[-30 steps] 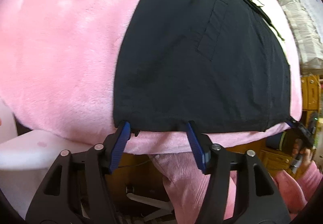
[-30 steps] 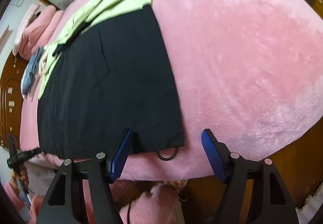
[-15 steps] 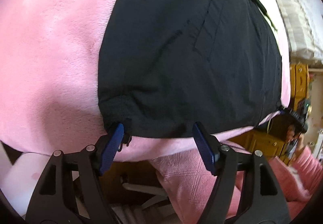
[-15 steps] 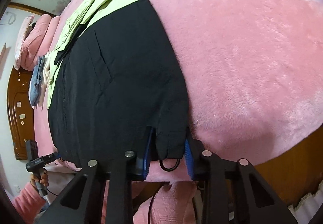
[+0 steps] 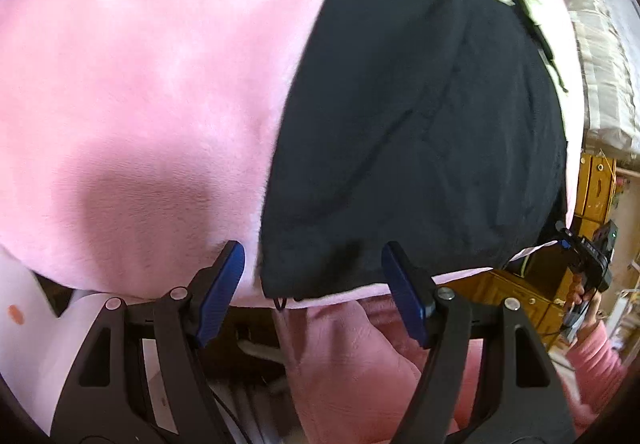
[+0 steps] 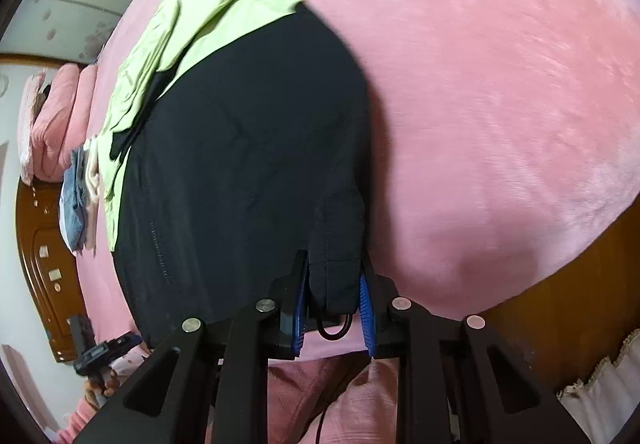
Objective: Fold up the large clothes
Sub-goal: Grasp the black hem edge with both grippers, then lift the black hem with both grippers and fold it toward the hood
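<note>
1. Since half a second ago, the right gripper (image 6: 334, 302) has kept its bite on the hem corner while the left gripper (image 5: 314, 292) has slid sideways along the hem, so the garment's corner now sits between its spread fingers instead of beside one of them.
2. Straight ahead of both claws, the black garment (image 5: 420, 132) lies flat on the pink plush blanket (image 5: 132, 76), its near hem at the bed's edge just in front of the fingertips.
3. Beyond the black cloth, farther from the claws, a pale green garment (image 6: 192, 24) lies partly under or against its far end; which of the two, I cannot tell.
4. Right claw: jaws are pinched on the hem corner, with a small cord loop (image 6: 334, 328) hanging below the grip.
5. Left claw: jaws stand wide apart and hold nothing, straddling the other hem corner.
6. Handling, as I judge it: the fabric looks thin, light and limp, probably a smooth woven cloth that creases easily and may slip from a shallow pinch.
7. Best hold seems to be the stitched hem at each corner, taken deep between the blue pads (image 5: 222, 294), since doubled cloth gives more to grip.
8. No brand, label or readable writing shows on either garment.
</note>
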{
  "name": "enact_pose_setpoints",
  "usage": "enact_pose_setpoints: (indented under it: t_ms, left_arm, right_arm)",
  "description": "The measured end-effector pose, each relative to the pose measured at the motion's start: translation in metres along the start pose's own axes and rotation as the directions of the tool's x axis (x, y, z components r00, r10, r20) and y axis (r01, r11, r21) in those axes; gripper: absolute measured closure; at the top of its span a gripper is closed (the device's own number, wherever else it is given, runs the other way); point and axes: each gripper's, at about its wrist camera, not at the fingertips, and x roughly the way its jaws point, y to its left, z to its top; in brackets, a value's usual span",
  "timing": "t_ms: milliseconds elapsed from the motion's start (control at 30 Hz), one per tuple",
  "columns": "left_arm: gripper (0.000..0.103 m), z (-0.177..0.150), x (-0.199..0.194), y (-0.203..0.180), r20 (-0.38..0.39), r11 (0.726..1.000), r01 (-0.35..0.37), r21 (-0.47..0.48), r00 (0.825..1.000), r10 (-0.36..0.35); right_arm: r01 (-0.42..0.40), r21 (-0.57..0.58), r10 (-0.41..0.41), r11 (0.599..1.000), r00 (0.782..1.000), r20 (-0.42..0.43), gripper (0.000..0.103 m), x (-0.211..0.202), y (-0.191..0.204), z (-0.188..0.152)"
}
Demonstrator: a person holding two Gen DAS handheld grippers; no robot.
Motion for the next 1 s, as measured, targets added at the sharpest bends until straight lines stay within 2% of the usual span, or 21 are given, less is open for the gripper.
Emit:
enact_pose_setpoints:
  t_ms: [33, 100, 133, 233, 300, 367, 433, 500, 533, 567, 633, 667, 733, 767, 833, 867, 900, 933, 967, 1000]
  left_arm:
    - [0.036, 0.002, 0.009, 0.003, -0.033, 1.000, 0.004, -0.022, 0.999, -0.005]
    - [0.048, 0.003, 0.021, 0.004, -0.063, 0.999, 0.013, -0.053, 0.998, -0.016]
    - [0.050, 0.001, 0.023, 0.001, -0.064, 0.998, 0.033, -0.061, 0.997, -0.037]
    - [0.065, -0.007, 0.013, -0.015, -0.033, 1.000, 0.014, 0.001, 0.999, -0.014]
    - [0.080, -0.011, 0.001, -0.027, -0.013, 0.999, 0.034, 0.034, 0.999, -0.034]
    - [0.088, -0.013, -0.019, -0.044, 0.047, 0.992, 0.117, 0.053, 0.992, -0.119]
    - [0.089, -0.011, -0.036, -0.056, 0.104, 0.975, 0.216, 0.059, 0.970, -0.221]
    - [0.092, -0.004, -0.056, -0.074, 0.166, 0.943, 0.326, 0.071, 0.928, -0.334]
    - [0.092, 0.002, -0.066, -0.085, 0.195, 0.929, 0.358, 0.095, 0.908, -0.370]
    - [0.092, 0.004, -0.072, -0.092, 0.209, 0.921, 0.371, 0.114, 0.898, -0.388]
    - [0.092, 0.011, -0.087, -0.118, 0.238, 0.884, 0.428, 0.186, 0.854, -0.463]
    - [0.092, 0.014, -0.098, -0.127, 0.258, 0.859, 0.463, 0.220, 0.821, -0.509]
    - [0.093, 0.025, -0.121, -0.141, 0.301, 0.788, 0.555, 0.266, 0.729, -0.615]
    - [0.093, 0.033, -0.129, -0.144, 0.319, 0.759, 0.589, 0.276, 0.689, -0.651]
    - [0.093, 0.044, -0.146, -0.151, 0.359, 0.729, 0.617, 0.295, 0.635, -0.684]
    - [0.093, 0.054, -0.159, -0.156, 0.395, 0.719, 0.620, 0.313, 0.604, -0.692]
    - [0.093, 0.060, -0.168, -0.159, 0.419, 0.713, 0.624, 0.321, 0.581, -0.697]
    - [0.093, 0.067, -0.178, -0.160, 0.445, 0.700, 0.633, 0.331, 0.550, -0.707]
    - [0.093, 0.075, -0.189, -0.162, 0.478, 0.686, 0.644, 0.339, 0.511, -0.715]
    - [0.093, 0.082, -0.202, -0.160, 0.497, 0.672, 0.655, 0.346, 0.480, -0.723]
  right_arm:
    - [0.000, -0.015, 0.000, 1.000, 1.000, -0.004, 0.081, 0.000, 0.010, 0.000]
    - [0.002, -0.041, -0.003, 0.999, 1.000, -0.014, 0.082, 0.001, 0.026, 0.001]
    - [0.009, -0.052, -0.010, 0.999, 1.000, -0.017, 0.082, 0.001, 0.036, 0.000]
    - [-0.013, -0.065, 0.012, 0.998, 1.000, -0.021, 0.082, 0.001, 0.066, 0.000]
    - [-0.062, -0.043, 0.062, 0.997, 0.998, -0.006, 0.082, -0.002, 0.087, 0.000]
    - [-0.116, -0.001, 0.116, 0.993, 0.993, 0.012, 0.082, -0.001, 0.106, -0.002]
    - [-0.191, 0.059, 0.189, 0.980, 0.981, 0.047, 0.082, -0.005, 0.124, 0.001]
    - [-0.274, 0.098, 0.266, 0.957, 0.960, 0.086, 0.082, -0.007, 0.146, 0.006]
    - [-0.305, 0.109, 0.294, 0.946, 0.950, 0.102, 0.082, -0.008, 0.156, 0.008]
    - [-0.338, 0.122, 0.324, 0.933, 0.938, 0.122, 0.082, -0.009, 0.166, 0.011]
    - [-0.404, 0.134, 0.383, 0.905, 0.910, 0.162, 0.082, -0.013, 0.183, 0.020]
    - [-0.430, 0.128, 0.405, 0.894, 0.896, 0.181, 0.082, -0.016, 0.194, 0.025]
    - [-0.452, 0.094, 0.425, 0.887, 0.879, 0.214, 0.082, -0.027, 0.215, 0.036]
    - [-0.469, 0.068, 0.442, 0.881, 0.865, 0.237, 0.082, -0.034, 0.226, 0.041]
    - [-0.533, 0.018, 0.506, 0.846, 0.813, 0.288, 0.082, -0.050, 0.243, 0.052]
    - [-0.571, -0.010, 0.545, 0.821, 0.777, 0.315, 0.082, -0.060, 0.252, 0.059]
    - [-0.595, -0.030, 0.569, 0.803, 0.751, 0.335, 0.082, -0.068, 0.258, 0.066]
    - [-0.610, -0.043, 0.584, 0.791, 0.733, 0.350, 0.082, -0.075, 0.263, 0.072]
    - [-0.640, -0.065, 0.613, 0.766, 0.695, 0.376, 0.082, -0.085, 0.268, 0.083]
    - [-0.664, -0.076, 0.634, 0.744, 0.666, 0.394, 0.082, -0.092, 0.269, 0.091]
